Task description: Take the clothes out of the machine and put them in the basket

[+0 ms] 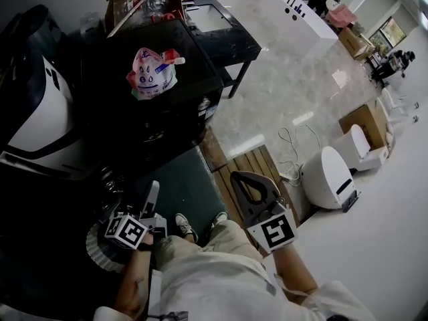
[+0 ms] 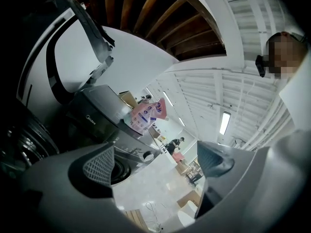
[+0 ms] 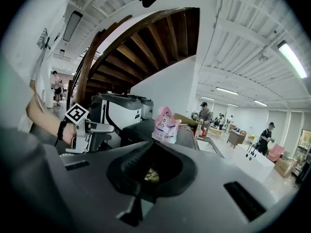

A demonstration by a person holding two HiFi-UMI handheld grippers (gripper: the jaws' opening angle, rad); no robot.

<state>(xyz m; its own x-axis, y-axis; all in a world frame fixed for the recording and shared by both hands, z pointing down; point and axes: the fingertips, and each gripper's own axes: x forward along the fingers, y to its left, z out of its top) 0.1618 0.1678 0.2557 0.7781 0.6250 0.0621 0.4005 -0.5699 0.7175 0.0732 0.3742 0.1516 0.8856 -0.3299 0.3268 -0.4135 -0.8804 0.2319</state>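
The dark front-loading washing machine [image 1: 157,122] stands ahead of me with a pink detergent pouch [image 1: 152,72] on its top. No clothes show in any view. My left gripper [image 1: 151,194] is held low near my knee, jaws open and empty. In the left gripper view the washer [image 2: 97,114] and pouch [image 2: 151,111] lie beyond the open left gripper [image 2: 155,165]. My right gripper [image 1: 251,182] is at my right knee. In the right gripper view its jaws [image 3: 151,152] meet, shut on nothing. A pale ribbed round rim [image 1: 99,251] sits under my left hand; what it is I cannot tell.
A white-and-black machine [image 1: 40,116] stands left of the washer. A wooden slatted platform [image 1: 244,169], a loose cable [image 1: 292,149], white rounded units [image 1: 328,177] and a cardboard box [image 1: 364,122] lie to the right. A black table [image 1: 224,35] stands behind. People are far off.
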